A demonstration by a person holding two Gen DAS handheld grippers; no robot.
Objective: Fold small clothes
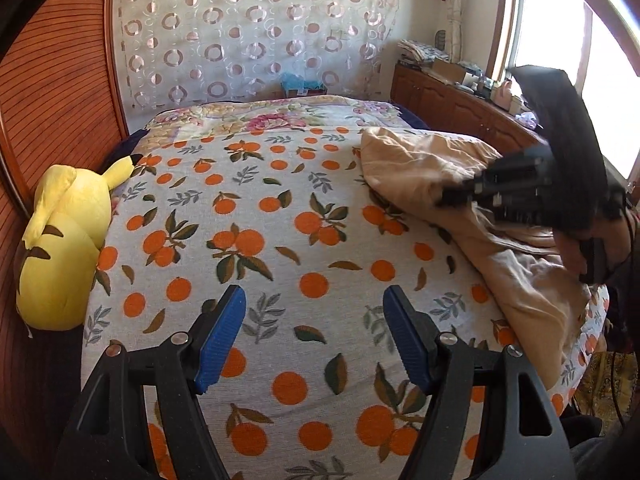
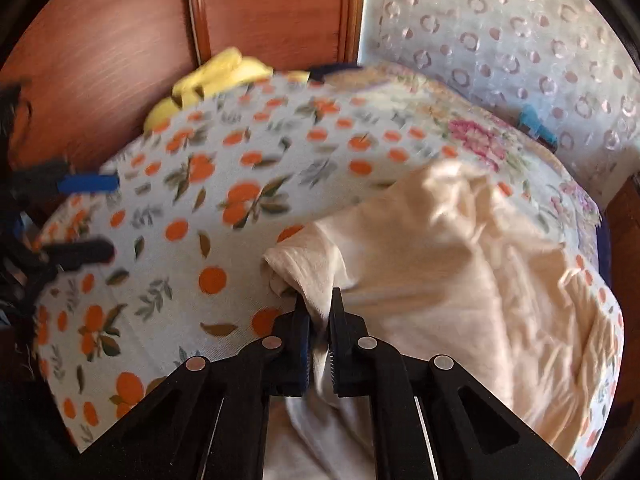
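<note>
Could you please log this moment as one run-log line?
left hand-held gripper: open, empty | right hand-held gripper: shut on cream garment | bed cover: garment unfolded

The left wrist camera looks down across the bed [image 1: 280,208] toward its far edge and the curtain [image 1: 248,32]. The right wrist camera sits closer, facing the wooden wall [image 2: 120,60]. Both see the orange-print bed cover.

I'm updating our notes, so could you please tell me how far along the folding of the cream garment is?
Early stage. Done: nothing folded; the cream garment lies crumpled on the orange-print bedspread. In hand: the right gripper is shut on a bunched edge of it. Left: the left gripper is open and empty; spreading and every fold remain.
</note>
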